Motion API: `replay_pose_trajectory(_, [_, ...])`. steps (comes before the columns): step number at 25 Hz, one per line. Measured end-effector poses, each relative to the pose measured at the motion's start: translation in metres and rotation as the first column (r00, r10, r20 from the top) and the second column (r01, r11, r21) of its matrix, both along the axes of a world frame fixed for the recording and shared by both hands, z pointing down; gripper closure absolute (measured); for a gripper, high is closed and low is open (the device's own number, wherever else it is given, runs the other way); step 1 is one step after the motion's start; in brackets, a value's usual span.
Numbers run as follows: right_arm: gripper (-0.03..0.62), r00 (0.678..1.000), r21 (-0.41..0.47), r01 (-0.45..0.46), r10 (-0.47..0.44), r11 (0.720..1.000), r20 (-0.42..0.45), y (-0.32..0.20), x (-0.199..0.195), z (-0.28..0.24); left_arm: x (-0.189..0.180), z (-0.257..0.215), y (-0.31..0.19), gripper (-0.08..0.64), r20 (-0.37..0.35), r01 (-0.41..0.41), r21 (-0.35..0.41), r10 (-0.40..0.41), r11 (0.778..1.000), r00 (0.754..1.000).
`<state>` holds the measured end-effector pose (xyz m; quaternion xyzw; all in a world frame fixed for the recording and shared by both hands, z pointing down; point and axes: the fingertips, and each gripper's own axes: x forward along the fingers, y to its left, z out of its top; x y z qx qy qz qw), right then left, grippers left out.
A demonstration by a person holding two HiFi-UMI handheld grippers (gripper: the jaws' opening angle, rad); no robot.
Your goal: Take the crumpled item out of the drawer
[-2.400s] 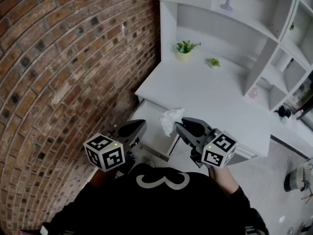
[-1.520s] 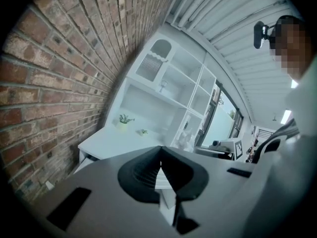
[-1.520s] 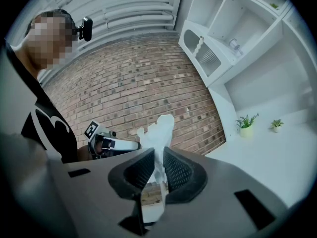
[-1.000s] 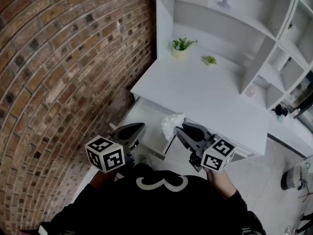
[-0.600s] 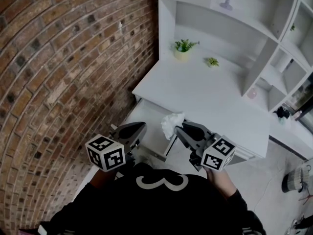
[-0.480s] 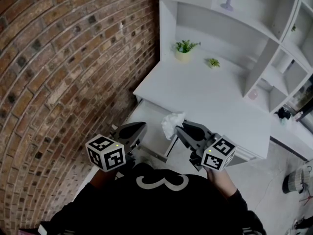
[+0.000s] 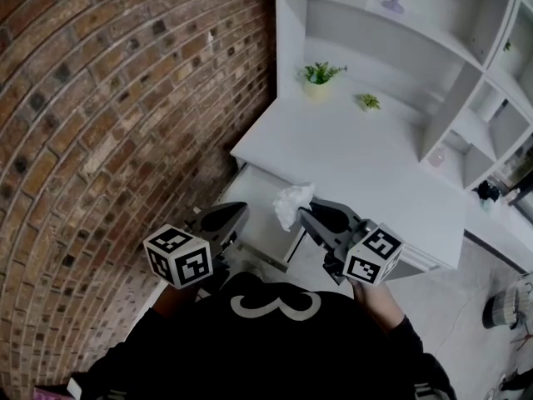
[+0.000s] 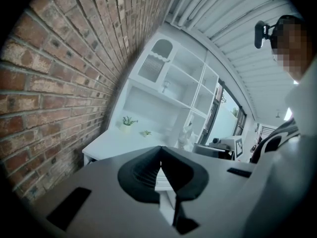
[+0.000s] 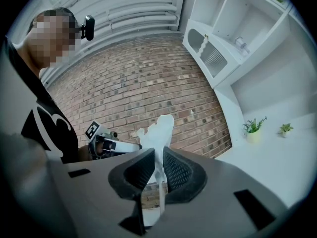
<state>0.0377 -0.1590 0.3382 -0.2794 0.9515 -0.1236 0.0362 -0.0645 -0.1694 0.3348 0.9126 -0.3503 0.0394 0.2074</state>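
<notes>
White crumpled tissue (image 7: 293,202), the task's crumpled item, was pinched in the right gripper (image 7: 306,214), whose jaws stood almost together with a thin fold of the paper caught between the ribbed pads and the rest puffing out beyond the tips. Seen from the head view, it hung over the open drawer (image 7: 265,227) that stuck out from under the front edge of a white desk (image 7: 358,157). The right gripper view showed it against the brick wall (image 7: 125,98), touching nothing but the pads, so it seemed already lifted free of the drawer. The left gripper (image 7: 236,214) hovered just beside it over the drawer's left part, its jaws pressed together with nothing between them. A small potted plant (image 7: 319,77) stood well apart at the back of the desk. The step in hand looked like carrying the tissue clear. To do it well, the grip should stay steady, because only a small fold was caught and soft paper can slip or tear. The lift should go straight up and away from the drawer's edge and the desk's lip so that loose corners do not snag. The left gripper should keep out of the path.
</notes>
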Motion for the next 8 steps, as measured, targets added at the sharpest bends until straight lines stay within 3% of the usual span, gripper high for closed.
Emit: replay_pose_trajectory(8, [0.543,1.0,0.023,-0.01,0.011,1.0,-0.014,-0.0003,0.0011,-0.0028,0.0009,0.0036,-0.0015,0.557,-0.003,-0.005,-0.004,0.005,1.0,1.0])
